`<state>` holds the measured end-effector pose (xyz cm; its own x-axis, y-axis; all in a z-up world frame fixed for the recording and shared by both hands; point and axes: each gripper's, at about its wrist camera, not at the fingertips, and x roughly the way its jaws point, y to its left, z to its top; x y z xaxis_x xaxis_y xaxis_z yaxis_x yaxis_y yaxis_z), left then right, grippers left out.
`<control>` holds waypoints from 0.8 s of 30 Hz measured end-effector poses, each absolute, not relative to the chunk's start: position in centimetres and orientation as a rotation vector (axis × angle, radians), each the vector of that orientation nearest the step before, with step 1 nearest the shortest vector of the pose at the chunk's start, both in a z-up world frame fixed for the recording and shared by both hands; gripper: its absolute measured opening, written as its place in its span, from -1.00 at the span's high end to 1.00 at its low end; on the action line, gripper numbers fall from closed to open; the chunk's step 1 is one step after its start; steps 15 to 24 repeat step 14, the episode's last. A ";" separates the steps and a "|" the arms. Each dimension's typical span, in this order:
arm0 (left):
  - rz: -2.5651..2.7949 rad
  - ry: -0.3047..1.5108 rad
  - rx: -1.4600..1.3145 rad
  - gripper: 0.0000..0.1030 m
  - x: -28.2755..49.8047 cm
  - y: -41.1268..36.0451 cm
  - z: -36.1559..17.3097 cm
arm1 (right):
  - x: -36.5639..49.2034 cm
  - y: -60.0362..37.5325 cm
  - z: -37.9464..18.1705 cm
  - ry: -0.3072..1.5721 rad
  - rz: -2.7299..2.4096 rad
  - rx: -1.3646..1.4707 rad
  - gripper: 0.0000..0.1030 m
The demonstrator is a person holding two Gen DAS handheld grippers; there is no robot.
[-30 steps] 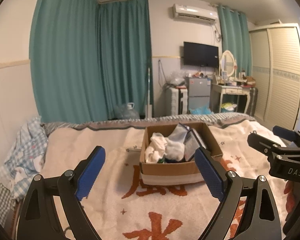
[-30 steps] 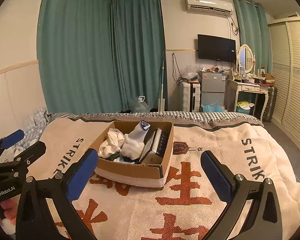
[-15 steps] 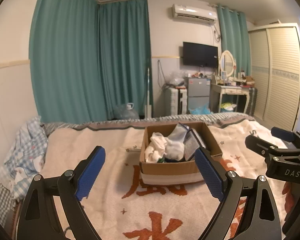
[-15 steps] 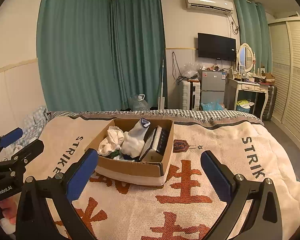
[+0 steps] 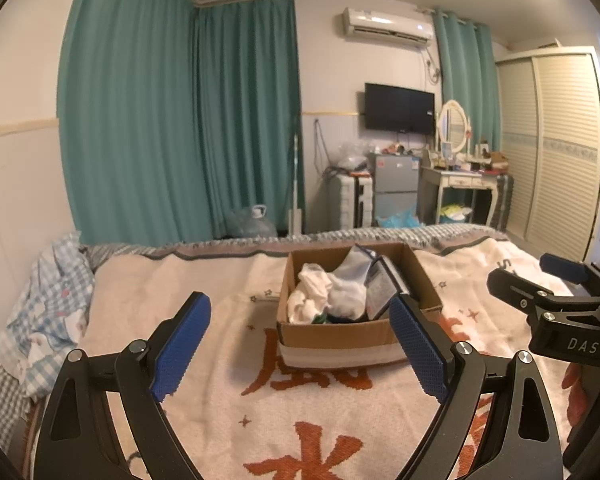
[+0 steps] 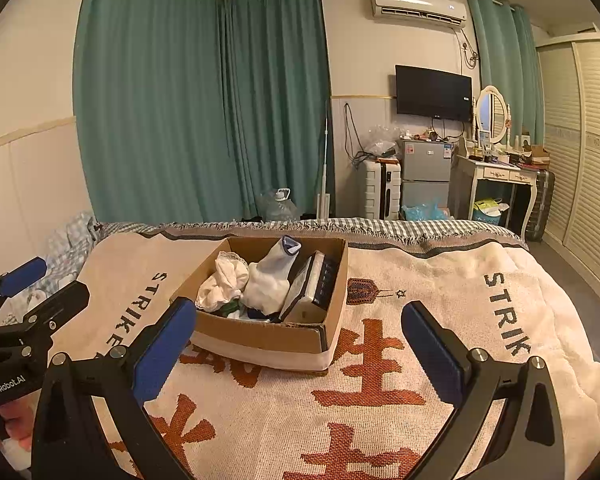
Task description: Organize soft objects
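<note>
A cardboard box (image 5: 340, 334) (image 6: 268, 336) stands on the bed's cream blanket. It holds crumpled white cloth (image 5: 310, 298) (image 6: 222, 284), a white sock with a blue cuff (image 5: 352, 272) (image 6: 274, 276) and a flat dark packet (image 5: 382, 290) (image 6: 312, 286) leaning on its right wall. My left gripper (image 5: 300, 340) is open and empty, just short of the box. My right gripper (image 6: 296, 344) is open and empty, in front of the box and a little to its right; it also shows at the right of the left wrist view (image 5: 556, 300).
A blue checked cloth (image 5: 48, 308) lies bunched at the bed's left edge. Past the bed's far end stand teal curtains (image 6: 204, 120), a water jug (image 6: 278, 206), a small fridge (image 6: 426, 178), a dressing table (image 6: 500, 184) and a wardrobe (image 6: 584, 152).
Both grippers have shifted only slightly; the box sits a touch closer and lower in the right wrist view. Both stay open.
</note>
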<state>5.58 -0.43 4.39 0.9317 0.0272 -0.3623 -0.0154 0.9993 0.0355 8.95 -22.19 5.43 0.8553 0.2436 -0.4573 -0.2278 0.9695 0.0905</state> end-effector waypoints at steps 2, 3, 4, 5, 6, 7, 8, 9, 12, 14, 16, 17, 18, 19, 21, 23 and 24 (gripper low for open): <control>0.022 0.371 0.034 -0.79 5.6 -0.3 4.4 | 9.0 -22.2 5.4 0.486 0.248 0.033 -1.00; 0.022 0.370 0.033 -0.79 5.6 -0.3 4.4 | 9.0 -22.2 5.4 0.485 0.247 0.033 -1.00; 0.022 0.370 0.032 -0.79 5.6 -0.3 4.4 | 9.0 -22.2 5.4 0.484 0.247 0.034 -1.00; 0.021 0.372 0.033 -0.79 5.6 -0.3 4.4 | 9.0 -22.2 5.4 0.485 0.248 0.034 -1.00; 0.022 0.372 0.033 -0.79 5.6 -0.3 4.4 | 9.0 -22.2 5.4 0.486 0.248 0.034 -1.00; 0.022 0.373 0.032 -0.79 5.6 -0.3 4.4 | 9.0 -22.2 5.4 0.486 0.249 0.033 -1.00; 0.022 0.373 0.032 -0.79 5.6 -0.3 4.4 | 8.9 -22.2 5.4 0.486 0.248 0.033 -1.00; 0.022 0.374 0.031 -0.79 5.6 -0.3 4.4 | 9.0 -22.2 5.4 0.486 0.249 0.034 -1.00; 0.026 0.377 0.029 -0.79 5.6 -0.3 4.5 | 8.9 -22.1 5.3 0.486 0.251 0.034 -1.00; 0.027 0.378 0.032 -0.79 5.6 -0.3 4.4 | 8.9 -22.1 5.3 0.487 0.253 0.034 -1.00; 0.027 0.378 0.032 -0.79 5.6 -0.3 4.4 | 8.9 -22.1 5.3 0.487 0.253 0.034 -1.00; 0.027 0.378 0.032 -0.79 5.6 -0.3 4.4 | 8.9 -22.1 5.3 0.487 0.253 0.034 -1.00; 0.027 0.378 0.032 -0.79 5.6 -0.3 4.4 | 8.9 -22.1 5.3 0.487 0.253 0.034 -1.00; 0.027 0.378 0.032 -0.79 5.6 -0.3 4.4 | 8.9 -22.1 5.3 0.487 0.253 0.034 -1.00; 0.027 0.378 0.032 -0.79 5.6 -0.3 4.4 | 8.9 -22.1 5.3 0.487 0.253 0.034 -1.00; 0.027 0.378 0.032 -0.79 5.6 -0.3 4.4 | 8.9 -22.1 5.3 0.487 0.253 0.034 -1.00; 0.027 0.378 0.032 -0.79 5.6 -0.3 4.4 | 8.9 -22.1 5.3 0.487 0.253 0.034 -1.00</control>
